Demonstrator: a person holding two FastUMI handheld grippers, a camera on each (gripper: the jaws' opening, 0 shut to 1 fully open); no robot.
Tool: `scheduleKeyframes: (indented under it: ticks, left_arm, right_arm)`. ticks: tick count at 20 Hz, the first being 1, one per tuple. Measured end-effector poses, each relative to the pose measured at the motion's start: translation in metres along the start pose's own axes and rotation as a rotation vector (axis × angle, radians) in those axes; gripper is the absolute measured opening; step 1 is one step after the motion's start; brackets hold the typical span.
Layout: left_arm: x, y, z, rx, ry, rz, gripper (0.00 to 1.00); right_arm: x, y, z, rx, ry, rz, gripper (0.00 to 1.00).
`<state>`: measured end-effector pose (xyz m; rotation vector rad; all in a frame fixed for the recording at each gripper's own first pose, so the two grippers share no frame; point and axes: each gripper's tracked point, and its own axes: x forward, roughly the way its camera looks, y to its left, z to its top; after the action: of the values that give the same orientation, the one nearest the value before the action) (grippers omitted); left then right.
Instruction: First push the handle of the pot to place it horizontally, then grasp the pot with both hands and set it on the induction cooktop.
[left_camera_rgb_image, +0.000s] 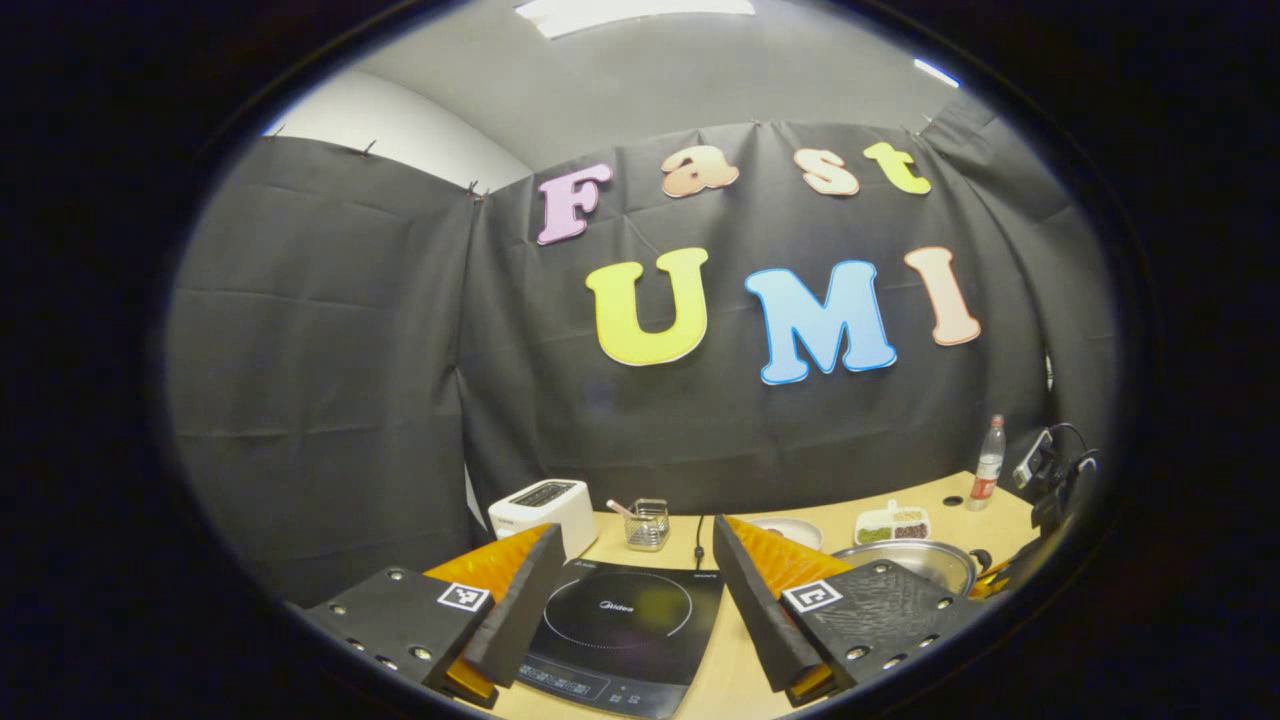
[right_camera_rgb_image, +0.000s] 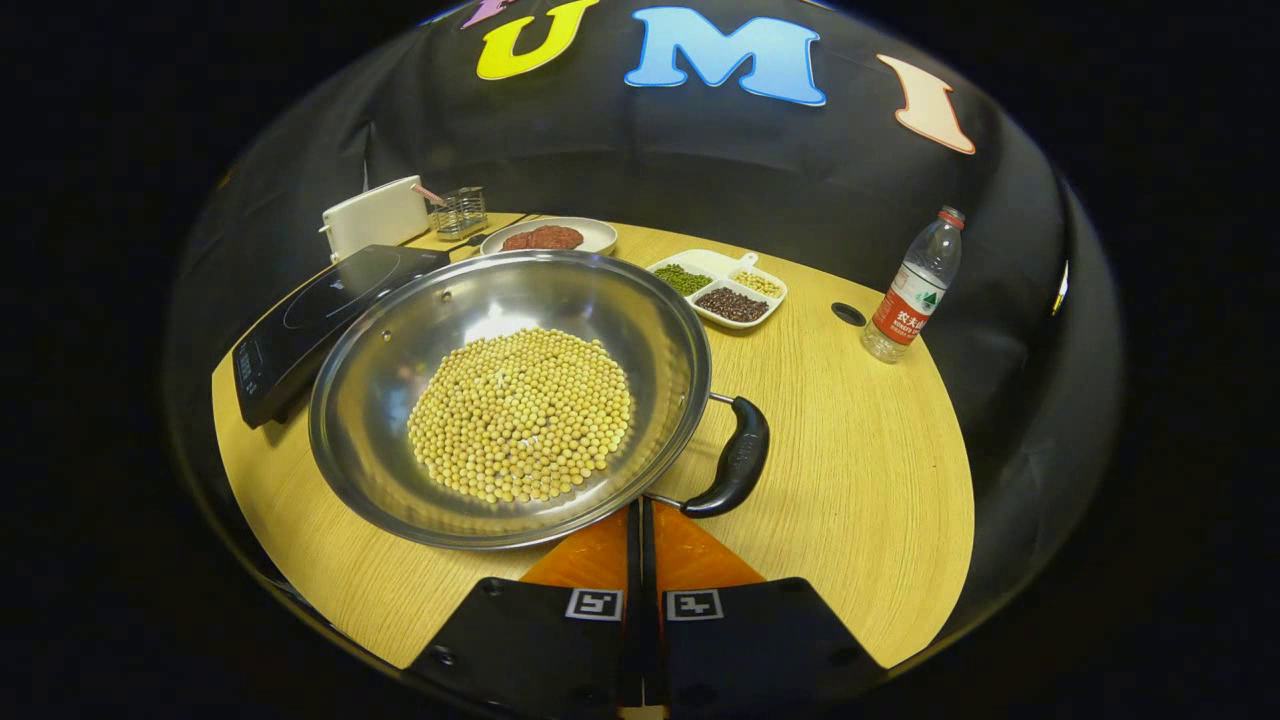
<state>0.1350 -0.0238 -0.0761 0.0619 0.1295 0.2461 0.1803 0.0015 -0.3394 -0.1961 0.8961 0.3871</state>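
On the round pale-wood table (right_camera_rgb_image: 850, 450), a wide stainless-steel pot (right_camera_rgb_image: 380, 370) heaped with yellow soybeans (right_camera_rgb_image: 520, 412) sits just beside the black glass induction cooktop (right_camera_rgb_image: 330, 300), its black curved handle (right_camera_rgb_image: 738, 458) angled toward the right hand-held gripper (right_camera_rgb_image: 640, 520). That gripper's orange fingers are pressed together, empty, tips at the pot's near rim. The left hand-held gripper (left_camera_rgb_image: 630, 570) is held wide apart above the cooktop, holding nothing. A hard or off-centre shove on the handle could likely spin the pot or jolt beans over the rim; an uneven two-sided lift might tip it.
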Motion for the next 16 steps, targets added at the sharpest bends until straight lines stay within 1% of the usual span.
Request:
scheduleKeyframes:
  ticks: [5, 8, 10, 11, 12, 15, 16]
  left_arm:
    - [-0.004, 0.002, -0.003, 0.01, 0.011, 0.015, 0.88]
    - [-0.002, 0.001, -0.008, 0.011, 0.019, 0.011, 0.88]
    - [0.0, -0.003, -0.01, 0.012, 0.022, 0.004, 0.88]
    - [0.003, -0.006, -0.013, 0.012, 0.024, -0.003, 0.88]
    - [0.004, -0.01, -0.015, 0.01, 0.027, -0.013, 0.9]
    - [0.011, -0.024, -0.024, 0.004, 0.037, -0.05, 0.89]
    - [0.013, -0.029, -0.025, 0.002, 0.041, -0.065, 0.89]
  right_arm:
    - [0.01, -0.011, 0.007, 0.026, -0.008, -0.024, 0.02]
    - [0.016, -0.022, 0.013, 0.035, -0.015, -0.069, 0.02]
    - [0.018, -0.024, 0.015, 0.046, -0.019, -0.086, 0.02]
    - [0.018, -0.025, 0.015, 0.053, -0.017, -0.092, 0.02]
    - [0.017, -0.025, 0.015, 0.054, -0.017, -0.098, 0.02]
    - [0.003, -0.019, 0.014, 0.058, -0.024, -0.095, 0.05]
    - [-0.001, -0.019, 0.014, 0.062, -0.033, -0.096, 0.09]
